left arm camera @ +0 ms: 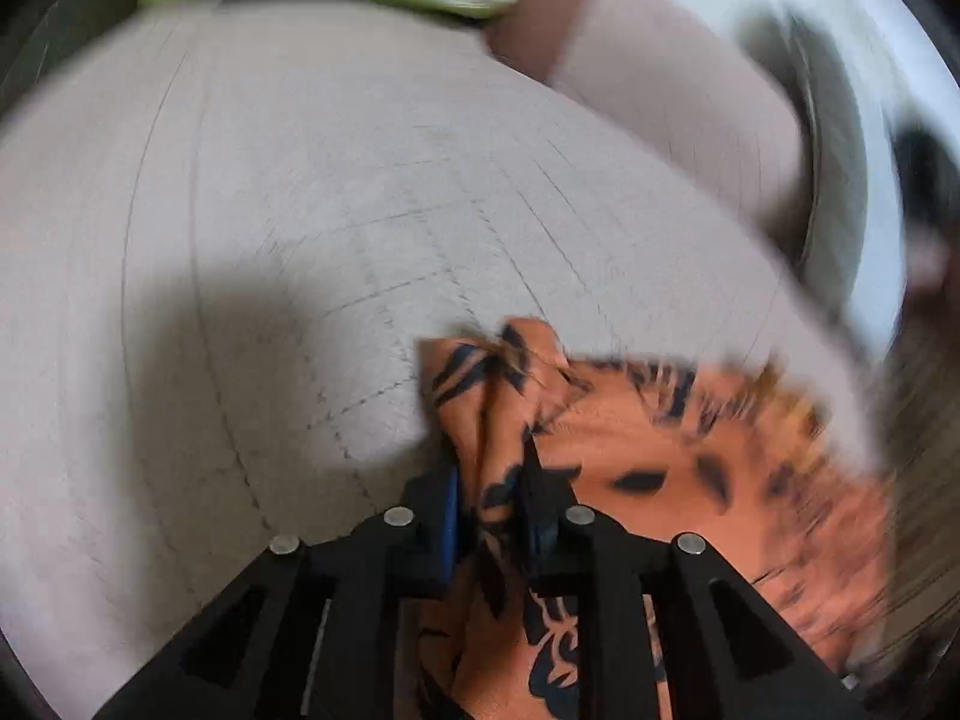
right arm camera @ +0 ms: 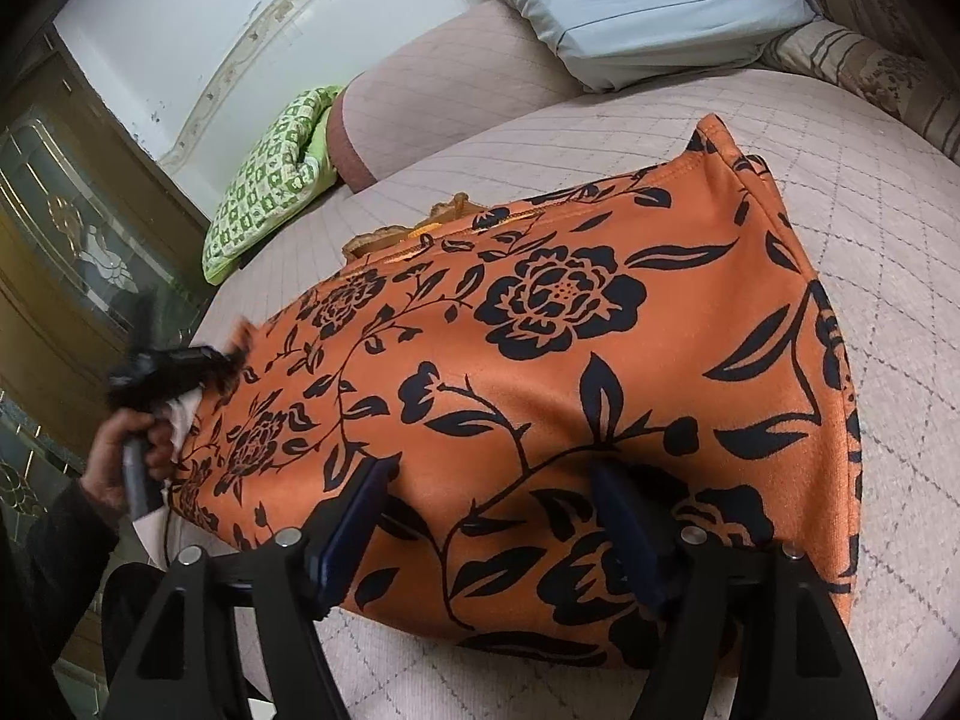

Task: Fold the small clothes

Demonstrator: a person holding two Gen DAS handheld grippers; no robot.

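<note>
- Orange floral garment [right arm camera: 576, 372] is what we are folding; it lies spread on the quilted bedspread [right arm camera: 870, 360], with one corner bunched up in our left gripper [left arm camera: 489, 516].
- Left gripper: its jaws are narrow, and a gathered fold of the cloth stands between the blue pads [left arm camera: 451, 516], so we judge it is pinching that corner. The left-wrist view is smeared, so we cannot say how firm the grip is.
- Right gripper [right arm camera: 486, 528]: its jaws stand wide, one finger either side of a stretch of the near hem, resting on or just over the cloth; they pinch nothing.
- To do the fold well, we should carry the left corner low and level across the garment, so the cloth rolls over itself rather than dragging.
- We should keep the right gripper bearing down on the near hem as an anchor, or close it on the hem to lift both corners together.
- Seen from the right wrist, the person's hand [right arm camera: 129, 450] holding the left tool sits at the garment's far left edge.
- Further out lie a green patterned cloth [right arm camera: 270, 174] and a pale blue pillow [right arm camera: 630, 6], well apart from the work.
</note>
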